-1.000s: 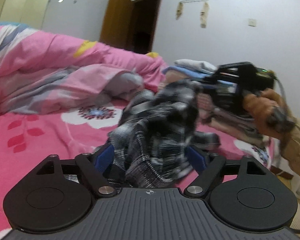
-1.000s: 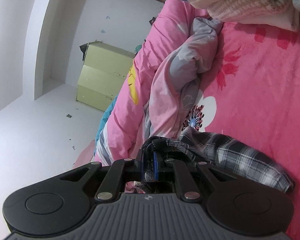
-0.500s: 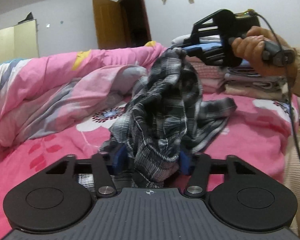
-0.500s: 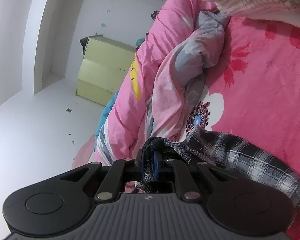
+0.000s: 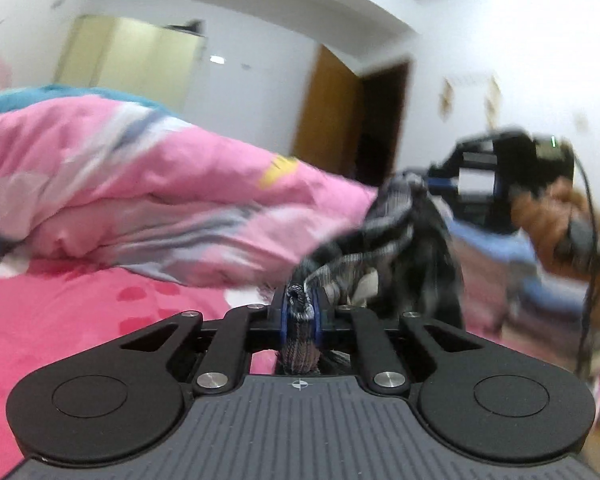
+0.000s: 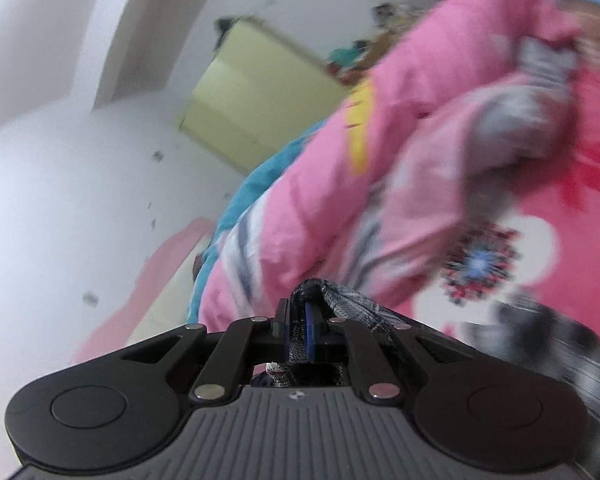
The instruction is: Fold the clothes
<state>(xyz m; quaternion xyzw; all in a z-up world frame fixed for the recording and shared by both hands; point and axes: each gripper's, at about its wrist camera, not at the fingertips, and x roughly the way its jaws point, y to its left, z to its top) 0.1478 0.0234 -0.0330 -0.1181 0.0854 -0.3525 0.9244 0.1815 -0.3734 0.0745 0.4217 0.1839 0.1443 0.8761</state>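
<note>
A black-and-white plaid shirt [image 5: 404,232] hangs stretched between both grippers above the pink bed. In the left wrist view my left gripper [image 5: 300,304] is closing its jaws, and a bunched edge of the shirt is pinched between the blue pads. The right gripper [image 5: 440,178], held by a hand [image 5: 540,216], grips the shirt's other end higher up at the right. In the right wrist view my right gripper [image 6: 300,316] is closing tighter on a fold of the shirt [image 6: 348,304], and the rest trails off blurred to the lower right.
A rumpled pink floral quilt [image 5: 140,184] is heaped at the left on the pink sheet [image 5: 80,320]. A stack of folded clothes [image 5: 496,248] sits behind the shirt at the right. A pale wardrobe [image 5: 140,60] and a wooden door [image 5: 332,108] stand at the far wall.
My left gripper's jaws closed from wide apart onto the shirt's edge and the view swung left. The right gripper rose and pulled away, drawing the shirt out.
</note>
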